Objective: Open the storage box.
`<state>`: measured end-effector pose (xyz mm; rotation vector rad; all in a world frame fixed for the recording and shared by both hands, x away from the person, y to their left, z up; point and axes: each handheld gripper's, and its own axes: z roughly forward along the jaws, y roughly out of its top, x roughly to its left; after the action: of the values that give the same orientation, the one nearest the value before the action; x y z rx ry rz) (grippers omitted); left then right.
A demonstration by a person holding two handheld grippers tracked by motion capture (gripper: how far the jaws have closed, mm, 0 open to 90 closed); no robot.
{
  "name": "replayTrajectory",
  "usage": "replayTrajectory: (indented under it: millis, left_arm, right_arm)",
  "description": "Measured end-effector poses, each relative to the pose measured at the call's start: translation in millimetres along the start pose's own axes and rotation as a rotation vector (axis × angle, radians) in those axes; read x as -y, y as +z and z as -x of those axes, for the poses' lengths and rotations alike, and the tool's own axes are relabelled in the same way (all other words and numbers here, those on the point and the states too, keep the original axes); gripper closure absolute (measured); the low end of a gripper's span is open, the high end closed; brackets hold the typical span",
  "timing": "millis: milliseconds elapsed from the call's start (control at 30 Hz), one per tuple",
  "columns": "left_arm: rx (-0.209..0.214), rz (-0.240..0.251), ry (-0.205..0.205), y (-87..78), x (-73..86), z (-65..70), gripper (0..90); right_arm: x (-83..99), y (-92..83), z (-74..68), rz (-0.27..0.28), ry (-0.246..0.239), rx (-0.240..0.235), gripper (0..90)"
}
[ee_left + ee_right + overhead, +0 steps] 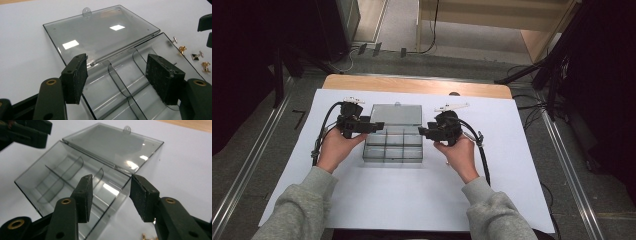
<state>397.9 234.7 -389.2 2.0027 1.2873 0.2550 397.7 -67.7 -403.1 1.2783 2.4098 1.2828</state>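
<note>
A smoky clear compartment box lies on the white sheet, its lid swung flat open behind it. My left gripper hovers at the box's left side and my right gripper at its right side. In the left gripper view the jaws stand open over the box's dividers, pads not pressing. The right gripper is open too, with a box corner showing between its jaws. All compartments look empty. Several small cufflinks, gold and silver, lie on the sheet beside the box.
A white sheet covers the wooden table. The other gripper shows at the edge of each gripper view. A few gold cufflinks lie just under my right gripper. Cables trail toward the person.
</note>
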Motion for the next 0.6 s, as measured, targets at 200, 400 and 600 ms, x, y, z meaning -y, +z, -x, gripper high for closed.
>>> replayTrajectory:
  millis: [200,400,600]
  left_arm:
    - [0.001,-0.006,0.027,-6.0,7.2,4.6,34.7]
    - [0.010,-0.004,0.039,-8.4,9.1,6.9,34.9]
    - [0.010,-0.008,0.047,-8.6,10.6,5.4,34.9]
  right_arm:
    - [4.1,-10.9,1.4,-0.036,-0.025,0.024,57.8]
    - [4.2,-11.6,3.3,-0.076,-0.052,0.051,59.8]
    - [5.3,2.3,9.1,-0.167,-0.034,0.066,62.4]
